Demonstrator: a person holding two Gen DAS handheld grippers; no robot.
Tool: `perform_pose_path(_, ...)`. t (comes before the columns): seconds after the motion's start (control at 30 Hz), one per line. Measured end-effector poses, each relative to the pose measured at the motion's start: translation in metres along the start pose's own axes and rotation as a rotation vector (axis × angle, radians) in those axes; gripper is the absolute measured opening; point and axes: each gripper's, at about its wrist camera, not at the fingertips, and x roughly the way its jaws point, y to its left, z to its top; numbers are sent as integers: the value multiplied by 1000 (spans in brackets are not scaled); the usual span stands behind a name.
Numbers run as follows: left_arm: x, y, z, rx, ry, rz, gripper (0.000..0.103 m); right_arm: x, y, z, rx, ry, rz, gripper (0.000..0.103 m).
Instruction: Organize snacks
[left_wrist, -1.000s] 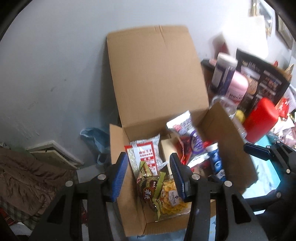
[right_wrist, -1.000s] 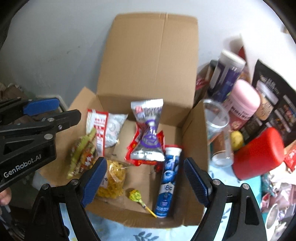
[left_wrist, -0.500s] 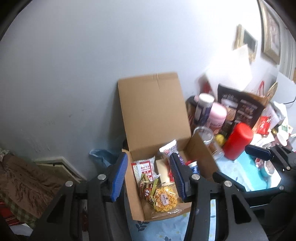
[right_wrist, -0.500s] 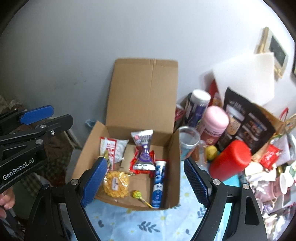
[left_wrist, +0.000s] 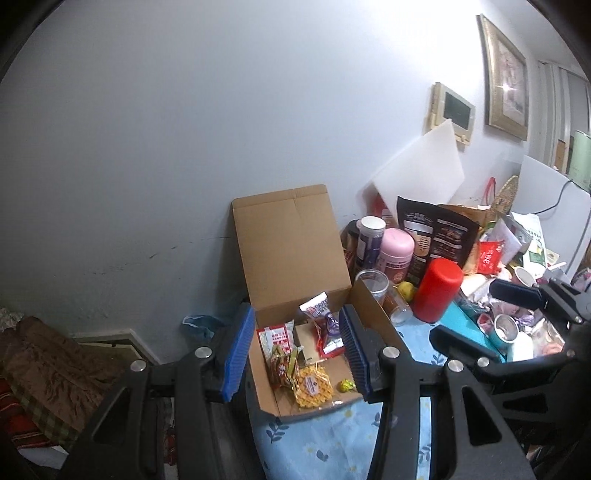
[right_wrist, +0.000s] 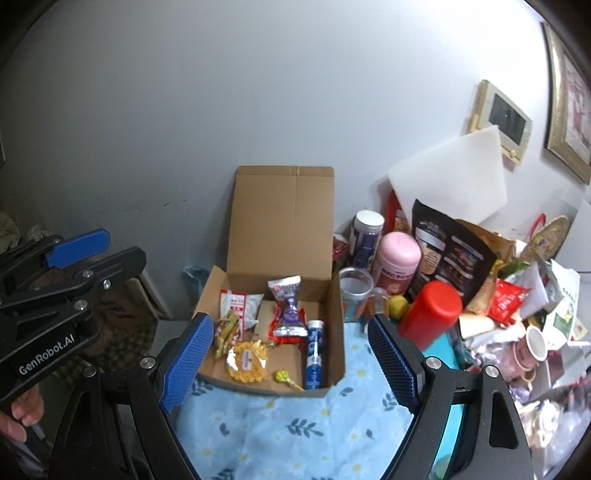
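An open cardboard box (right_wrist: 334, 332) (left_wrist: 291, 240) stands against the wall with its lid flap up. Inside lie a yellow packet (right_wrist: 246, 360) (left_wrist: 310, 384), a lollipop (right_wrist: 282, 376), a blue tube (right_wrist: 314, 354), a purple and silver packet (right_wrist: 288, 302), a red and white packet (right_wrist: 236, 306) and a green and red packet (right_wrist: 225, 332). My left gripper (left_wrist: 296, 314) (right_wrist: 110, 251) hovers above and in front of the box, jaws narrowly apart and empty. My right gripper (right_wrist: 291, 325) (left_wrist: 476, 314) hangs beside it; its jaws are opening, nothing between them.
The box rests on a blue floral cloth (right_wrist: 295, 424). Right of it crowd a glass cup (right_wrist: 356, 295), a pink jar (right_wrist: 399, 262), a red canister (right_wrist: 430, 314), a black bag (right_wrist: 450, 251) and several mugs and wrappers. A hand (right_wrist: 22, 413) grips the left tool's handle.
Both grippers have risen and drawn back from the box, which now looks smaller and farther off. More of the wall and the clutter on the right shows.
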Motion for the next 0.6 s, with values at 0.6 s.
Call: perform_pose_path(0.6, -65, -8, -72, -7, 21, 40, 78, -57, 17, -71, 39, 16, -36, 93)
